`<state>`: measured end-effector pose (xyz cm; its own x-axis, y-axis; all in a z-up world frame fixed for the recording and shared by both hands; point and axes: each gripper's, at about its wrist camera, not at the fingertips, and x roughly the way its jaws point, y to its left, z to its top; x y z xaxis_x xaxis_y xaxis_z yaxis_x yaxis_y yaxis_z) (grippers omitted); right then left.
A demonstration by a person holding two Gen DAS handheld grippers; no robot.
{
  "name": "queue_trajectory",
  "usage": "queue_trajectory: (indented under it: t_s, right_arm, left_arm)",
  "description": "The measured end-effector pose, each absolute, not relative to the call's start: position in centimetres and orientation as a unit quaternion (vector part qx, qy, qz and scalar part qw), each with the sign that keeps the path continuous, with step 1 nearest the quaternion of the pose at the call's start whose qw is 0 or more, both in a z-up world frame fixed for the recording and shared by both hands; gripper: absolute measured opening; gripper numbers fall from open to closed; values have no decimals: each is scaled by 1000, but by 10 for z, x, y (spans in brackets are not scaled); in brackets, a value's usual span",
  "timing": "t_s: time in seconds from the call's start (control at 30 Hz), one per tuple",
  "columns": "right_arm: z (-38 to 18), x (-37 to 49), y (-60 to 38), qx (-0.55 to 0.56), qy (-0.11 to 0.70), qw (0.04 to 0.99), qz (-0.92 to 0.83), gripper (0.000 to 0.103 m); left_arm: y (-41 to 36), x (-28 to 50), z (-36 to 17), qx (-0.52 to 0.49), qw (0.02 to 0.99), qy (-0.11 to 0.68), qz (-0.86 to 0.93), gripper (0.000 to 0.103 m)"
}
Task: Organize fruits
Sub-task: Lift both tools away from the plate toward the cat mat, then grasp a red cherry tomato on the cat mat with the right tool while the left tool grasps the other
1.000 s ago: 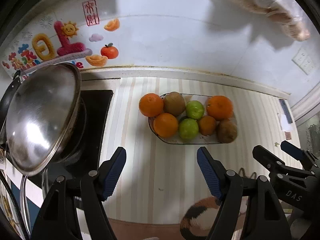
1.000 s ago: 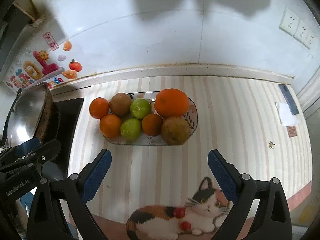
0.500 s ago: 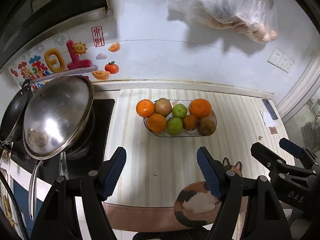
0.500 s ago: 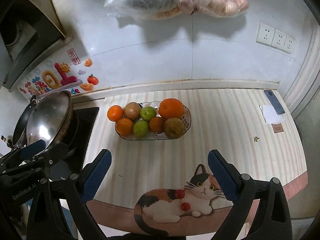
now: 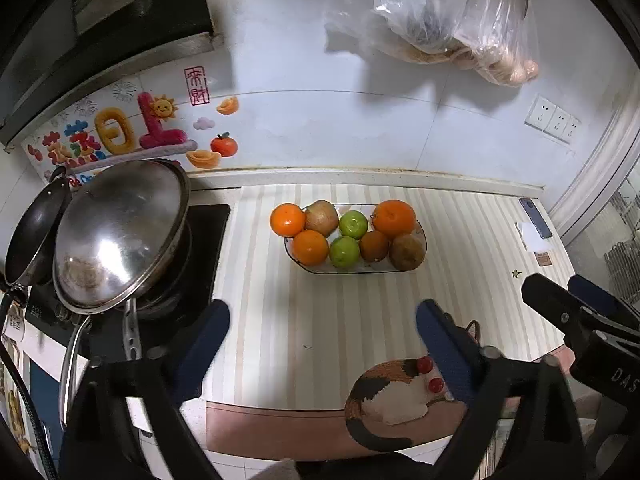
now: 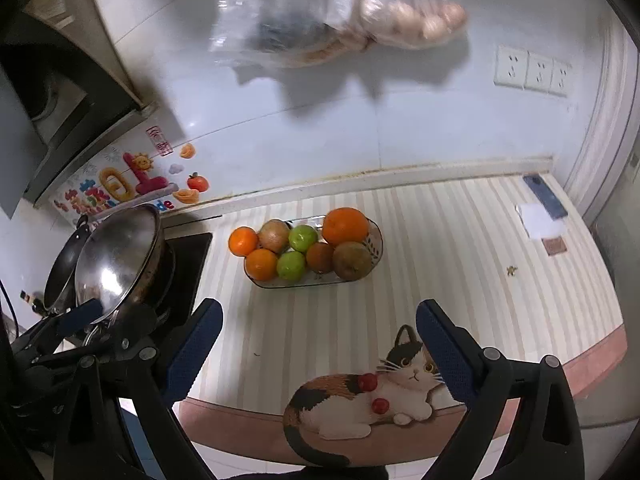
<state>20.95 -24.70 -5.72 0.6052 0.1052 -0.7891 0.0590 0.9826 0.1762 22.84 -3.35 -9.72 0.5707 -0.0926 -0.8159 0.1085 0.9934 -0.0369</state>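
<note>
A glass dish (image 5: pixel 421 236) sits near the middle of a counter mat (image 5: pixel 360 320), toward the back wall; eight fruits (image 5: pixel 344 251) fill it in two rows, and the leftmost fruit (image 5: pixel 287 220) of the back row hangs over the dish's left rim; left of the mat is a stove (image 5: pixel 200 248) bearing a wok (image 5: pixel 120 232), with a second pan (image 5: pixel 36 236) further left; a cat picture (image 6: pixel 360 400) lies at the mat's front edge; at the far right, near the wall, lie a phone (image 6: pixel 545 196) and, just in front of it, a paper (image 6: pixel 540 220); plastic bags (image 5: pixel 452 20) hang on the wall above the dish, sockets (image 6: pixel 532 72) to their right, stickers (image 5: pixel 120 132) behind the wok.
</note>
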Motion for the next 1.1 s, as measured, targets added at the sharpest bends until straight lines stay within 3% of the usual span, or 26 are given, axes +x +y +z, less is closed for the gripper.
queue_trajectory:
  t_s: [0.13, 0.33, 0.4, 0.47, 0.57, 0.83, 0.97, 1.1]
  right_arm:
    - [-89, 220, -278, 111, 476, 872, -3, 100]
    - [-189, 225, -316, 114, 570, 813, -33, 100]
    - [-221, 223, -319, 121, 592, 796, -24, 91]
    - [-259, 221, -319, 127, 624, 771, -14, 72]
    - [-300, 218, -322, 148, 647, 748, -6, 61]
    - [-344, 214, -319, 163, 663, 730, 18, 51]
    - [-341, 216, -308, 148, 655, 740, 36, 32]
    - [-341, 215, -302, 139, 661, 735, 52, 32]
  left_arm:
    - [-46, 241, -114, 17, 883, 466, -51, 97]
    - [-79, 265, -175, 52, 850, 522, -48, 97]
    - [-92, 270, -202, 69, 831, 549, -53, 97]
    - [-105, 274, -231, 90, 809, 578, -60, 97]
    - [-120, 276, -261, 122, 791, 596, -65, 97]
    - [-129, 280, -312, 127, 739, 657, -75, 96]
    - [-138, 279, -317, 125, 732, 663, -93, 96]
    - [-152, 278, -319, 125, 730, 663, -113, 96]
